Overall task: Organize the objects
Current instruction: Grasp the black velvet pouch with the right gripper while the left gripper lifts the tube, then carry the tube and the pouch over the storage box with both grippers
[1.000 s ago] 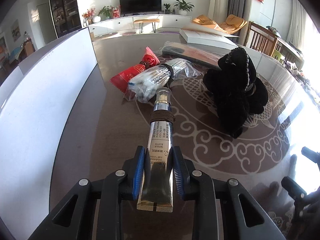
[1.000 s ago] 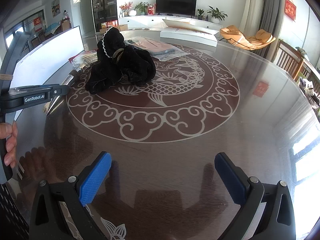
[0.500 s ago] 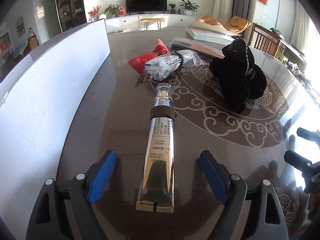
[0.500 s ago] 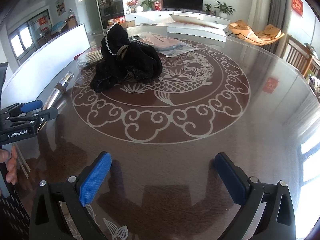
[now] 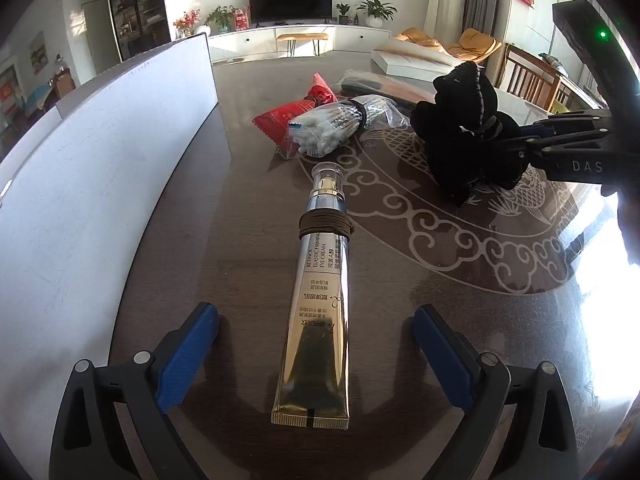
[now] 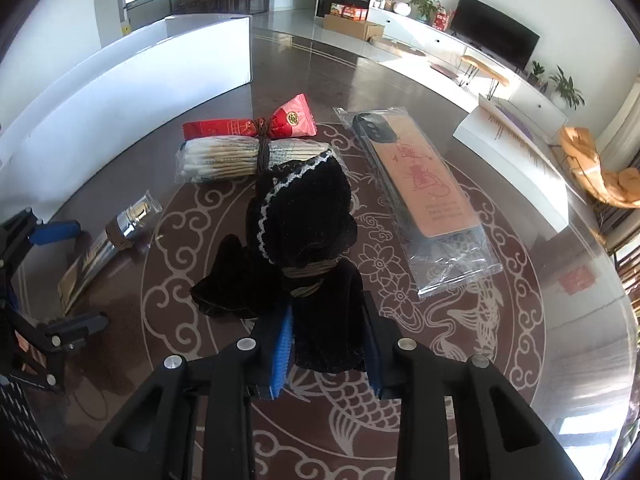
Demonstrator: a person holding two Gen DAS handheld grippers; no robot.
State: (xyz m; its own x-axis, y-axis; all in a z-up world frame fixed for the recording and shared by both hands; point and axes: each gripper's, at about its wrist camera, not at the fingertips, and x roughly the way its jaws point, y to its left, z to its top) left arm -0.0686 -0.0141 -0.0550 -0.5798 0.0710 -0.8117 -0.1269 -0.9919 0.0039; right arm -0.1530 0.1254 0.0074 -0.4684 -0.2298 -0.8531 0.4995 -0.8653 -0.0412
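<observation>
Left gripper (image 5: 316,356) jaws were opening, well clear of the cream tube (image 5: 320,292), which lay loose on the table (image 5: 200,240), cap toward 12 o'clock. Right gripper (image 6: 326,344) was closing on the black cloth bundle (image 6: 300,236), 12 o'clock of it. Best to pinch below the cord tie, firm and centred, so the fabric wouldn't slip.

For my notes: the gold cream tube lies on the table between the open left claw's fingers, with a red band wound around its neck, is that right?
Not quite: the band is brown, not red, as the left wrist view shows. The gold cream tube does lie on the table between the opening left claw.
</observation>
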